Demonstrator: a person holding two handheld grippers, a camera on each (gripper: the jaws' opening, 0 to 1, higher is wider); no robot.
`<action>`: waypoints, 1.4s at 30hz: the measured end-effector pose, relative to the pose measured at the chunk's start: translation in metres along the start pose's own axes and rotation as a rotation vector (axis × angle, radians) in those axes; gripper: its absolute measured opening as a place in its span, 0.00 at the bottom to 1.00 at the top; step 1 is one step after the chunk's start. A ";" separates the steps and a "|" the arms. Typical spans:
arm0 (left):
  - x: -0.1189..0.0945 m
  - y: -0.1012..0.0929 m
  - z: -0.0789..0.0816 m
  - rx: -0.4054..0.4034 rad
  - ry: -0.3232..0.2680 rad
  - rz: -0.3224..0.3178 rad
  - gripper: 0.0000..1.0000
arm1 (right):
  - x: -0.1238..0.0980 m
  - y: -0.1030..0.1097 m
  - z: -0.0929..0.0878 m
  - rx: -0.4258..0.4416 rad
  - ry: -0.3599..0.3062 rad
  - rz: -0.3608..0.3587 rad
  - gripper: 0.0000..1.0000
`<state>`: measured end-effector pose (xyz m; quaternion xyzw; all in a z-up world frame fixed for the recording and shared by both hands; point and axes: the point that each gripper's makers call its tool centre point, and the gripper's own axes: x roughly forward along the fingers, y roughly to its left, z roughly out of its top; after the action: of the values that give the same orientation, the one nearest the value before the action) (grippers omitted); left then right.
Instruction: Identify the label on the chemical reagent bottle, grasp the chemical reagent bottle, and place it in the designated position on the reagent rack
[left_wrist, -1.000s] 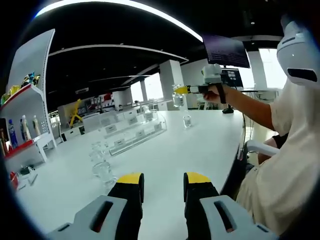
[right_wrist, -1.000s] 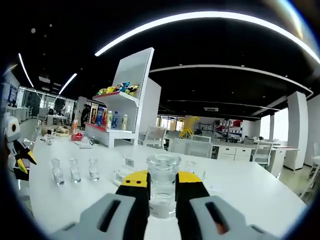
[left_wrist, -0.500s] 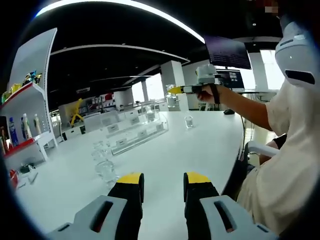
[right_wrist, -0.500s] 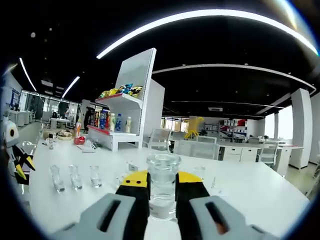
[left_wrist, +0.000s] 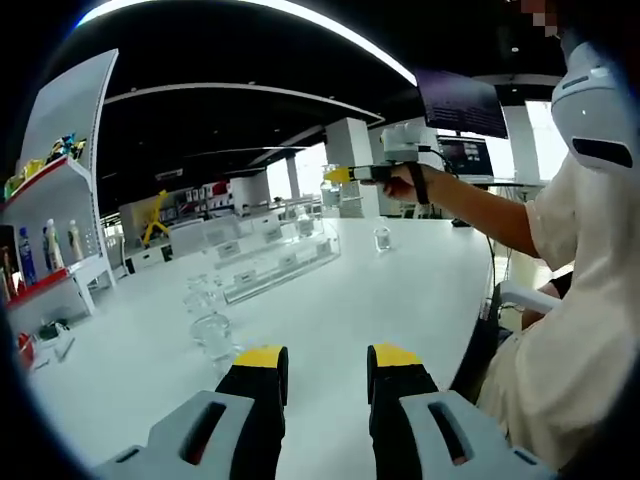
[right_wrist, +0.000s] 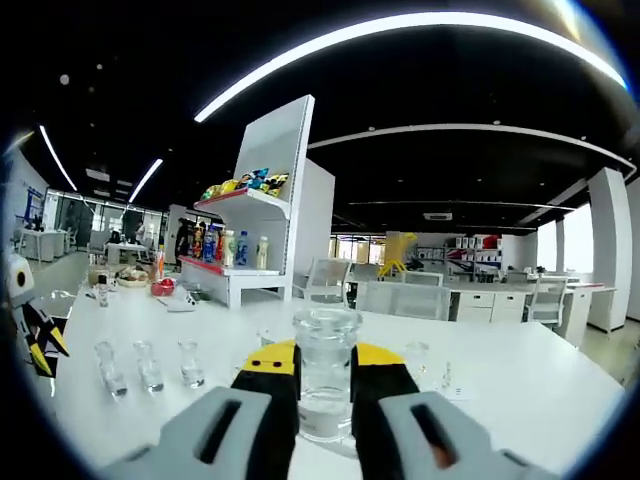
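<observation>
1. two views split the scene for us: in the right gripper view we see the right gripper (right_wrist: 325, 385) up close, its yellow-tipped jaws pinching a clear glass reagent bottle (right_wrist: 325, 375) from both sides.
2. the bottle stands upright between the jaws, long axis vertical, wide stopper on top, held in the air above the white table (right_wrist: 500, 385); we cannot read any label on it.
3. the same view gives us three small bottles (right_wrist: 148, 365) in a row on the table to the left, and a white shelf unit (right_wrist: 255, 230) with coloured drinks behind.
4. in the left gripper view we find the left gripper (left_wrist: 325, 375) low over the table, jaws spread with nothing between them.
5. that view adds the clear tiered reagent rack (left_wrist: 270, 260), a cluster of glass bottles (left_wrist: 205, 320) near it, and the person's outstretched arm (left_wrist: 480, 205) holding the right gripper well above the far side of the table.
</observation>
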<state>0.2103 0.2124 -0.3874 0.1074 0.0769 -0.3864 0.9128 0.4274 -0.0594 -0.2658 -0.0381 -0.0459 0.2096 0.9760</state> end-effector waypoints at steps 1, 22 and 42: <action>0.001 0.000 0.000 0.000 0.001 -0.001 0.32 | 0.003 0.000 0.000 0.001 0.000 0.001 0.18; 0.005 0.001 -0.004 -0.005 0.019 -0.004 0.32 | 0.050 0.003 -0.003 -0.019 -0.006 0.007 0.18; 0.009 0.004 -0.008 -0.011 0.033 -0.006 0.32 | 0.085 0.012 -0.002 -0.023 -0.042 0.017 0.18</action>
<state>0.2193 0.2108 -0.3964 0.1083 0.0945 -0.3867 0.9109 0.4999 -0.0137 -0.2627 -0.0453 -0.0685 0.2182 0.9724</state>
